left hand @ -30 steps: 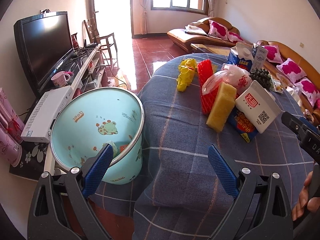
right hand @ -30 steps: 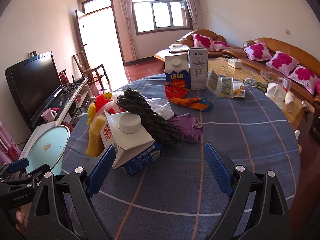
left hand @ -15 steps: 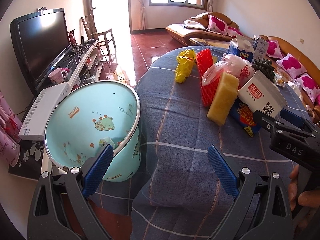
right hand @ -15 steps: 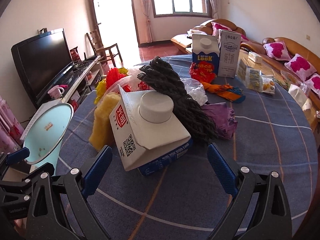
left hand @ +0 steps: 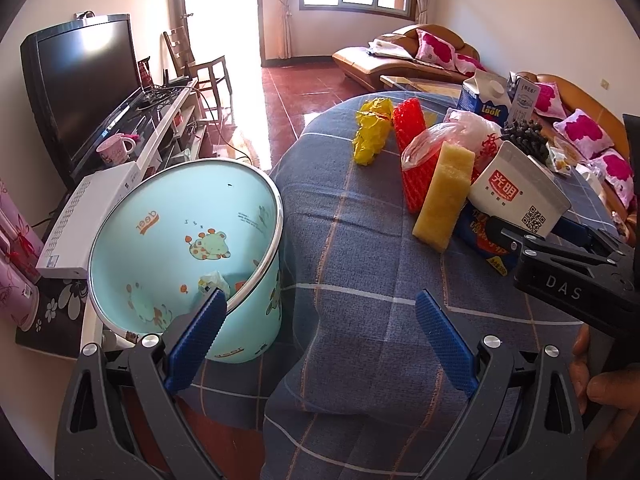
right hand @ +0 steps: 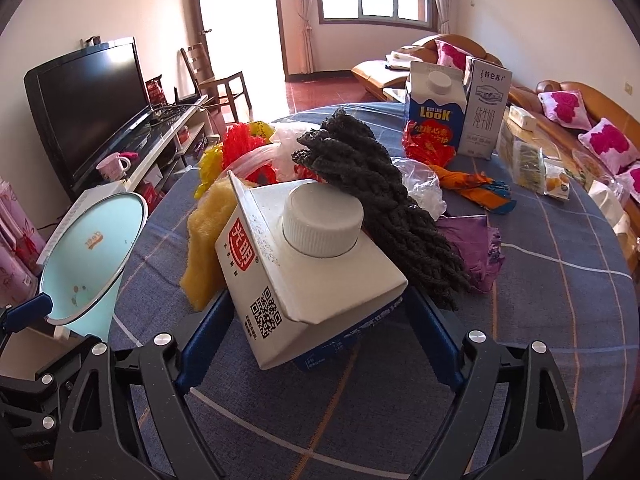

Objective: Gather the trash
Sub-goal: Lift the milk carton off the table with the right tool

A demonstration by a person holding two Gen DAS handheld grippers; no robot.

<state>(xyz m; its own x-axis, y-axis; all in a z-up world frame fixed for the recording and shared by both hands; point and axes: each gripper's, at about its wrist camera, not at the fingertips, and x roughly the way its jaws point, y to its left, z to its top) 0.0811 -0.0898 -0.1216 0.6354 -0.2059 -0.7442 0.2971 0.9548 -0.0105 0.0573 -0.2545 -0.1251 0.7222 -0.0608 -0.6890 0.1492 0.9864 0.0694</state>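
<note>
While the left gripper [left hand: 316, 336] hangs with jaws wide apart and empty at the near table [left hand: 352, 240] edge, the pale blue waste bin [left hand: 176, 240] tilts at the left. Right of it, the right gripper [right hand: 316, 336] straddles a white milk carton [right hand: 304, 256], jaws closing, beside a yellow sponge [right hand: 204, 240].

The white carton [right hand: 304, 256] lying on the table bore a red seal reading 光明 and a QR code; behind it the blue carton [right hand: 434, 100] read "LooK"; just beside that, the grey-white carton [right hand: 486, 108] read 纯牛奶; left of the white carton, the pale blue bin [left hand: 180, 240] showed "deer" mirrored; the right gripper [left hand: 560, 292] read "DAS".
</note>
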